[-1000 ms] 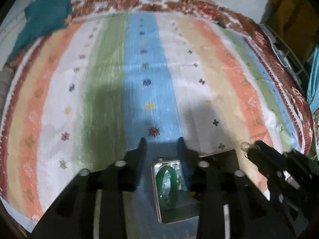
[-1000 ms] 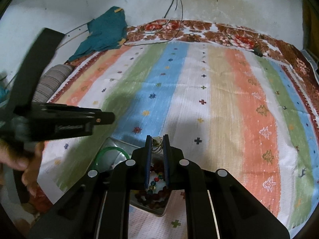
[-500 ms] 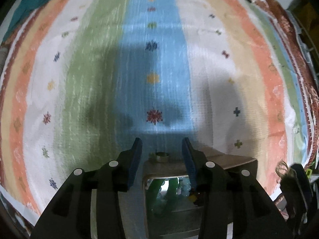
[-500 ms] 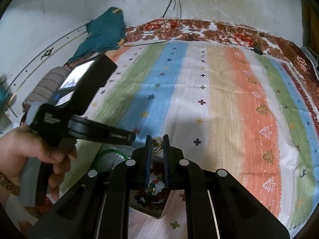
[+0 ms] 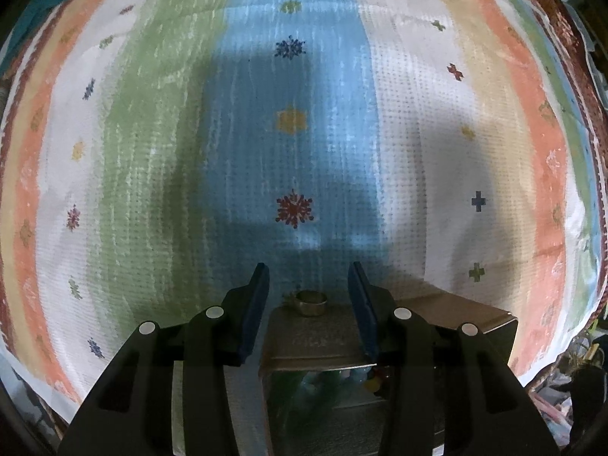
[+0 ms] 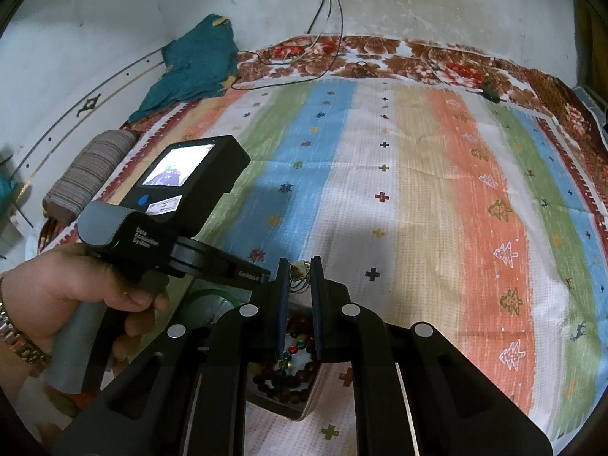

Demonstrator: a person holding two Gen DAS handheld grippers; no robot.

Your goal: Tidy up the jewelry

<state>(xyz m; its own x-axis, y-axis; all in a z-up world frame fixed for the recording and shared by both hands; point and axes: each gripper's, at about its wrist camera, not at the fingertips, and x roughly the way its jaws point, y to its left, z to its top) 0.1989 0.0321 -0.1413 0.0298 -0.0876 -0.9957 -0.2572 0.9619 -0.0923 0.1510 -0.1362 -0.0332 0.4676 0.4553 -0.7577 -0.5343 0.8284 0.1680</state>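
Observation:
In the left wrist view my left gripper [image 5: 307, 266] points down at the striped cloth, open. A brass ring [image 5: 311, 302] lies between its blue pads [image 5: 254, 304], on the edge of a metal tin [image 5: 315, 338], and neither pad touches it. A green bangle [image 5: 300, 391] and beads show dimly inside. In the right wrist view my right gripper [image 6: 299, 262] is shut on a small wire jewellery piece [image 6: 298, 275] above the tin [image 6: 307, 406]. That tin holds dark and coloured bead bracelets [image 6: 288, 364]. The green bangle [image 6: 212, 296] shows to the left, partly hidden.
A person's hand [image 6: 95, 296] holds the left gripper's handle, with its screen unit [image 6: 182, 174] at the left. The striped cloth [image 6: 418, 190] covers a bed. A teal garment [image 6: 197, 64], a striped bolster [image 6: 87, 174] and loose cables [image 6: 304, 57] lie at the far edge.
The left gripper has tipped downward and sunk toward the cloth, and the ring on the tin's edge now sits between its pads. The right gripper has not moved.

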